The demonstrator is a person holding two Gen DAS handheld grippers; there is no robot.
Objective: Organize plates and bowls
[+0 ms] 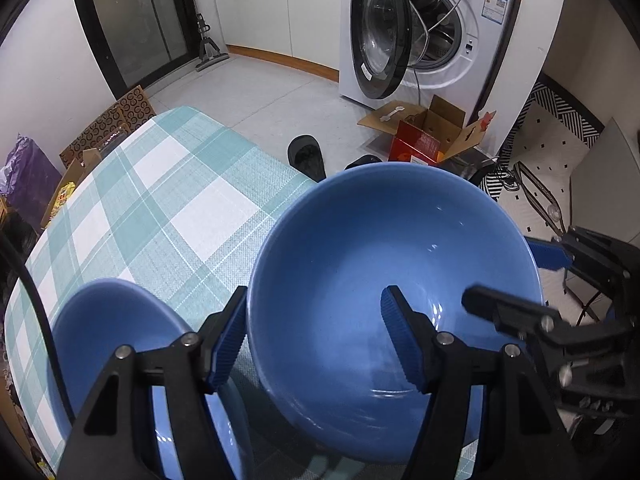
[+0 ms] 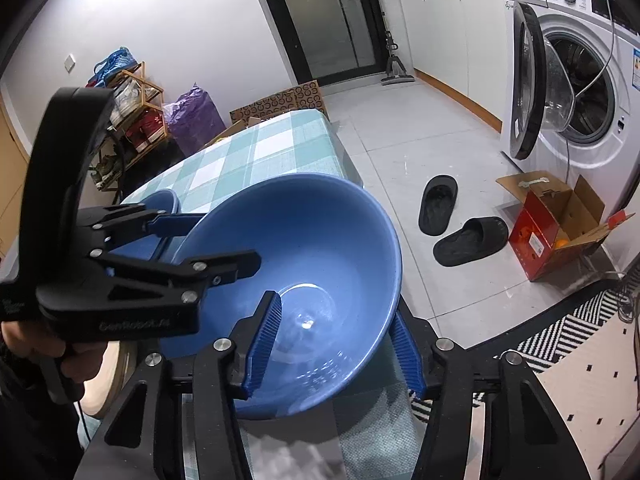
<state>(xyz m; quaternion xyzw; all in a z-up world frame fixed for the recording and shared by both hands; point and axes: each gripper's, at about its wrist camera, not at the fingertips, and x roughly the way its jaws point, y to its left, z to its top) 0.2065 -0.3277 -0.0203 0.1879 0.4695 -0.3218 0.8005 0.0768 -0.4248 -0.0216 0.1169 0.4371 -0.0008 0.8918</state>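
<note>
Blue bowl (image 2: 304, 264) — rim between both grippers' fingers

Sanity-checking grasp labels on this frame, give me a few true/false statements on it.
1. The left gripper and the right gripper each straddle the rim of the large blue bowl, one finger inside and one outside. True.
2. The washing machine door is shut. False: it stands open.
3. A second blue bowl sits on the checked tablecloth beside the large one. True.
4. The large blue bowl holds food. False: its inside is bare.
5. The black slippers lie on the table. False: they are on the floor.
</note>
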